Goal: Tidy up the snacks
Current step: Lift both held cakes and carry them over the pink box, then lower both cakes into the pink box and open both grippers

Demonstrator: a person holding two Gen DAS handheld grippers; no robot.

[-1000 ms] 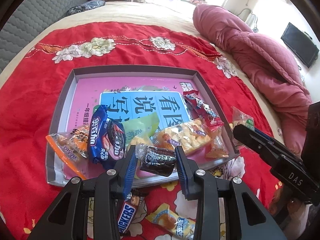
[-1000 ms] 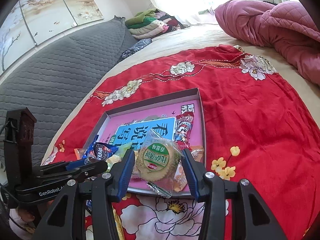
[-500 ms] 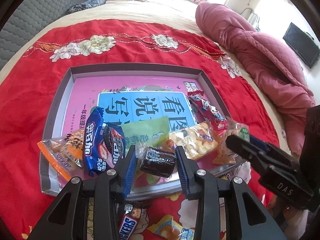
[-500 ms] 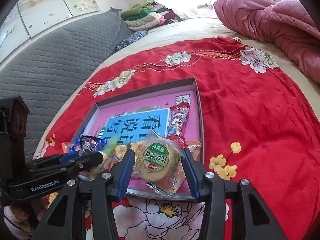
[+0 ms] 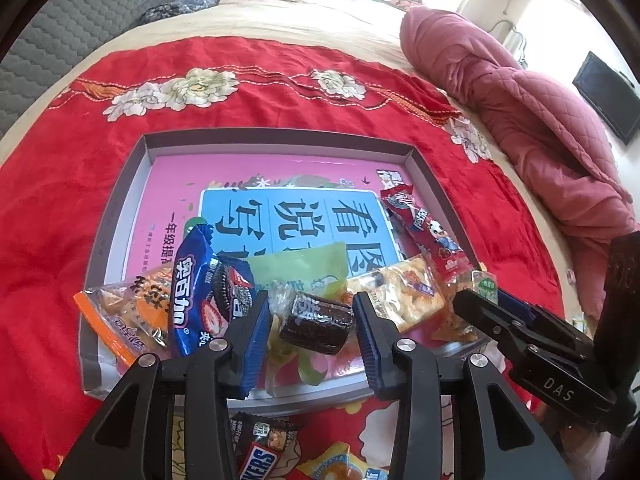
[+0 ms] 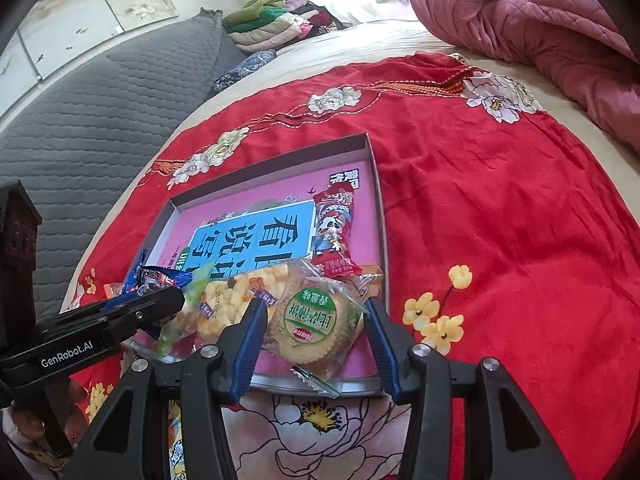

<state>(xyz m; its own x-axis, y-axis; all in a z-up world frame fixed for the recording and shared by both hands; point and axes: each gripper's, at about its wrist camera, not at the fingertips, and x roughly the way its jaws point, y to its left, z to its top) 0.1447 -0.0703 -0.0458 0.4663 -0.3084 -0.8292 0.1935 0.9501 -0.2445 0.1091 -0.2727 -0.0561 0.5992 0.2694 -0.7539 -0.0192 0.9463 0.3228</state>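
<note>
A grey-walled box tray (image 5: 120, 216) with a pink printed floor lies on a red flowered bedspread; it also shows in the right wrist view (image 6: 378, 208). My left gripper (image 5: 310, 316) is shut on a dark wrapped cake (image 5: 316, 322) above the tray's near edge. My right gripper (image 6: 314, 322) is shut on a round wrapped biscuit (image 6: 314, 326) with a green label, over the tray's near right corner. In the tray lie a blue Oreo pack (image 5: 196, 296), an orange pack (image 5: 120, 320), a green pouch (image 5: 308, 268), a rice-cracker pack (image 5: 400, 292) and a red stick pack (image 5: 424, 232).
A Snickers bar (image 5: 260, 452) and a yellow snack pack (image 5: 340, 464) lie on the bedspread in front of the tray. A pink quilt (image 5: 540, 120) is bunched at the right. Folded clothes (image 6: 272, 28) and a grey headboard (image 6: 100, 112) are at the far end.
Both grippers have moved forward over the tray's near edge with their snacks still held. The tray looks closer and larger in both views.
</note>
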